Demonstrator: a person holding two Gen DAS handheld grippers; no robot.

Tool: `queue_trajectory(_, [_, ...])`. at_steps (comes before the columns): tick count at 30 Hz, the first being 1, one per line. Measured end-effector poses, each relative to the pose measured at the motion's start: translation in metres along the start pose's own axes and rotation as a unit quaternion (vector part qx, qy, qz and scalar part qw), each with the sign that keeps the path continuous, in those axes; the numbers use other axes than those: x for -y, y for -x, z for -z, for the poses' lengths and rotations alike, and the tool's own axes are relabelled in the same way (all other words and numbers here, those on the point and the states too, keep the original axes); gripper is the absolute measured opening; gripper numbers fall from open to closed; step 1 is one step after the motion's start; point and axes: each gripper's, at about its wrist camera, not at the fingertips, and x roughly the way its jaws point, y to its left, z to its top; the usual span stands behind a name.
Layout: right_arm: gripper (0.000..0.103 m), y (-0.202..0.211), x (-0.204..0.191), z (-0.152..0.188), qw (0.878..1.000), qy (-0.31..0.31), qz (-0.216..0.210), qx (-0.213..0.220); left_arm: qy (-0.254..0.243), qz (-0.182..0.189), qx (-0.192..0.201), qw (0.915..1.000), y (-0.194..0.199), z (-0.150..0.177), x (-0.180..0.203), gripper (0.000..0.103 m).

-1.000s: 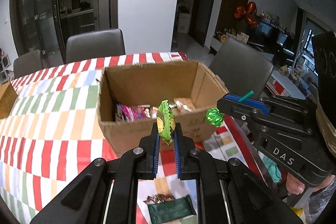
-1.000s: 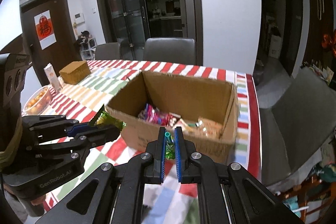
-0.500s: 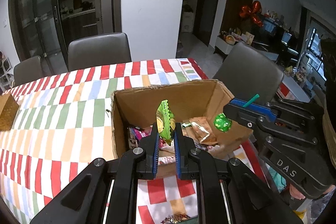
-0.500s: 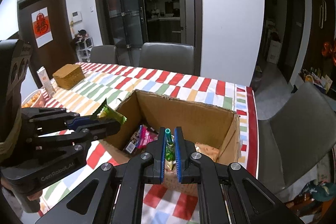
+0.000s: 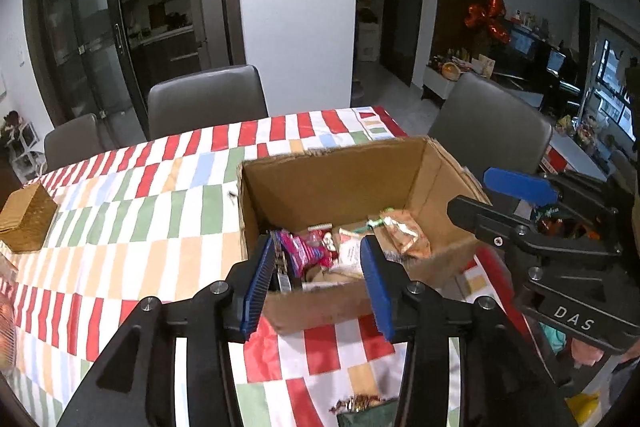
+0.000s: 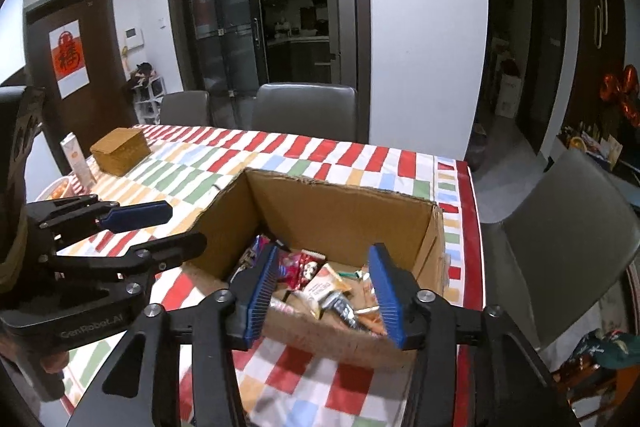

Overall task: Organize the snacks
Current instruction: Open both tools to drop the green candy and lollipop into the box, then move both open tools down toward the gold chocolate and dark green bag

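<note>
An open cardboard box (image 5: 332, 183) (image 6: 340, 215) stands on the striped tablecloth near the table's right end. Several wrapped snacks (image 5: 304, 251) (image 6: 316, 279) lie in it, with a thin green stick (image 6: 348, 274) among them. My left gripper (image 5: 317, 243) hovers over the box's near-left part; its jaws are opening and nothing is between them. My right gripper (image 6: 324, 251) hovers over the near-right part, its jaws also opening and empty. Each wrist view shows the other gripper from the side, the right gripper (image 5: 492, 195) and the left gripper (image 6: 187, 225), both parted.
A woven brown box (image 5: 24, 219) (image 6: 120, 151), a small carton (image 6: 76, 163) and a bowl of orange items (image 6: 56, 189) sit at the table's far left. Grey chairs (image 6: 560, 227) ring the table. A dark green packet (image 5: 360, 415) lies on the cloth below my left gripper.
Both grippers moved forward over the box and opened. The green wrapped snack left the left jaws and the green lollipop left the right jaws.
</note>
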Motion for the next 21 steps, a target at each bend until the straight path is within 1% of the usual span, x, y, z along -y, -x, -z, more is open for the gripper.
queue_trajectory(6, [0.053,0.019,-0.011,0.024,1.0,0.007,-0.002,0.003,-0.006,0.012,0.002,0.9999,0.016,0.024,0.004,0.044])
queue_trajectory(10, [0.055,0.025,-0.016,0.041,1.0,0.007,-0.006,-0.006,-0.017,0.015,0.001,0.9997,0.024,0.041,0.01,0.044])
queue_trajectory(15, [0.056,0.027,-0.021,0.065,1.0,0.003,-0.013,-0.021,-0.038,0.012,-0.016,0.9991,0.021,0.069,0.018,0.044])
queue_trajectory(21, [0.056,0.021,-0.025,0.092,0.999,-0.004,-0.016,-0.046,-0.029,0.025,-0.045,0.9983,0.011,0.095,0.021,0.044])
